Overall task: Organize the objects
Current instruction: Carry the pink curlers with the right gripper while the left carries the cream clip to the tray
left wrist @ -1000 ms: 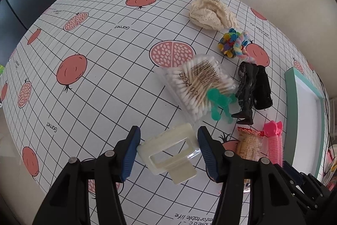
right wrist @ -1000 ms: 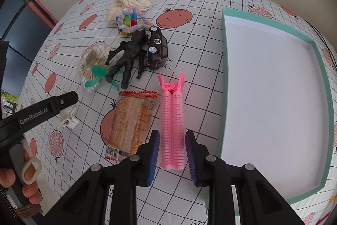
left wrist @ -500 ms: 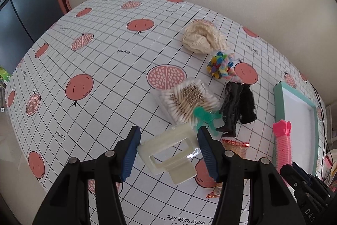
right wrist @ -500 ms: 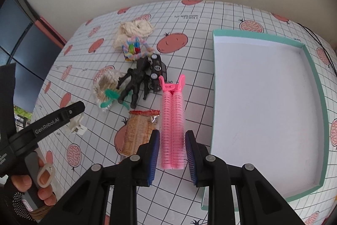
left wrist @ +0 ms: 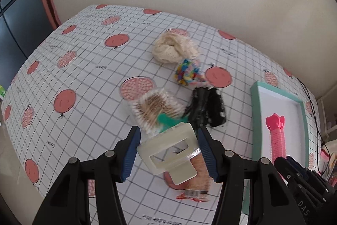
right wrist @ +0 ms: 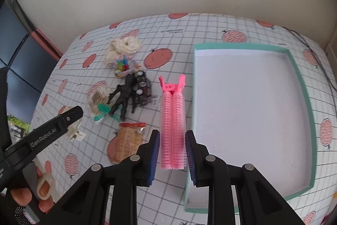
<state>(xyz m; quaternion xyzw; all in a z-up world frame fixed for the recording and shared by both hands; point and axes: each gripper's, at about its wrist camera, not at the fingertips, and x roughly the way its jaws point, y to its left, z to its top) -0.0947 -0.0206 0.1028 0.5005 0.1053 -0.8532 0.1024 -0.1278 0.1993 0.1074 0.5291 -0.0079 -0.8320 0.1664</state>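
I am carrying two things to the green tray (right wrist: pixel 303 98). My left tongs (left wrist: pixel 168 153) squeeze a white clip (left wrist: pixel 170 153). My right tongs (right wrist: pixel 172 153) squeeze a pink roller clip (right wrist: pixel 172 119), just left of the tray. Next I move both over it and let go.

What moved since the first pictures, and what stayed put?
Both grippers lifted their loads off the table: the left gripper raised the cream clip, the right gripper the pink roller clip, toward the teal tray. Both jaws stayed clamped; the other clutter stayed put.
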